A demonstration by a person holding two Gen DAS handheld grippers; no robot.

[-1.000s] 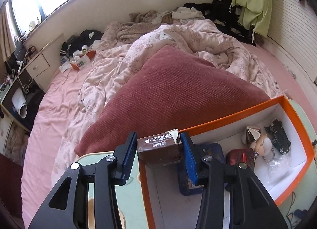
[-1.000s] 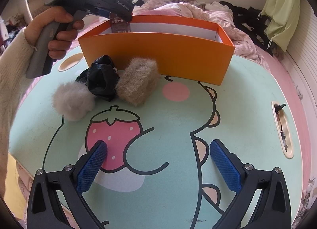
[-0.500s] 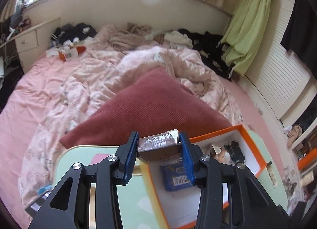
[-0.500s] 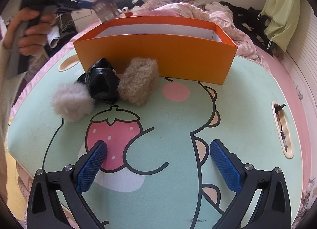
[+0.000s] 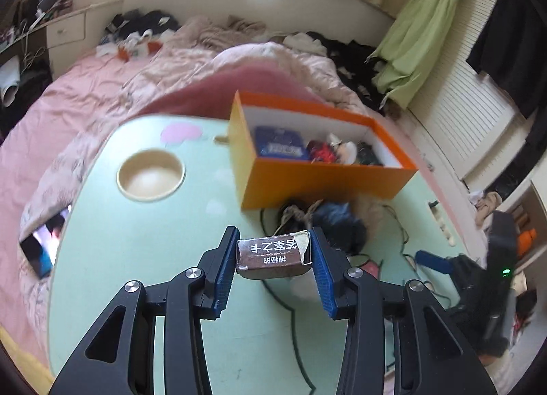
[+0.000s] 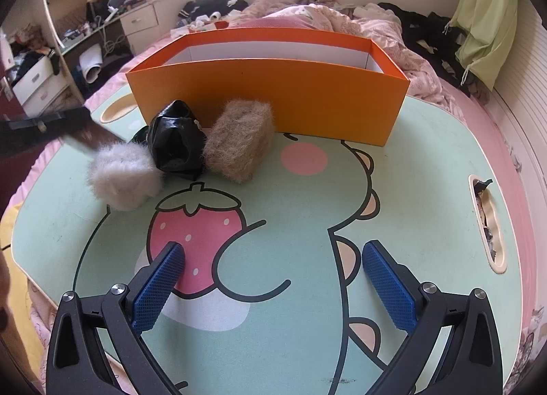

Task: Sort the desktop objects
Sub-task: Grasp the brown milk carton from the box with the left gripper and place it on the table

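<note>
Brown card box: the small brown rectangular pack with white printed characters (image 5: 273, 253) sits clamped between your left gripper (image 5: 275, 266) fingers, blue pads (image 5: 224, 273) pressing both of its short ends, held above the desk.
Desk: a mint-green top (image 6: 307, 309) printed with a cartoon strawberry and dinosaur, with a round beige cup recess (image 5: 150, 174) near its left edge.
Orange box: the open orange cardboard box with white inner walls (image 6: 273, 97) stands at the far side of the desk; your left view shows a blue packet (image 5: 278, 142), a red item and other small things inside, too blurred to name.
Loose items: a grey-white fluffy ball (image 6: 124, 178), a crumpled black plastic bag (image 6: 176, 142) and a tan fuzzy block (image 6: 239, 140) lie in a row just in front of the orange box, each touching its neighbour.
Right gripper: your right gripper (image 6: 273, 287) hovers over the strawberry print, its blue-padded fingers (image 6: 159, 287) wide apart with nothing between them.
Surroundings: a bed with pink crumpled bedding (image 5: 85, 94) lies behind the desk.
</note>
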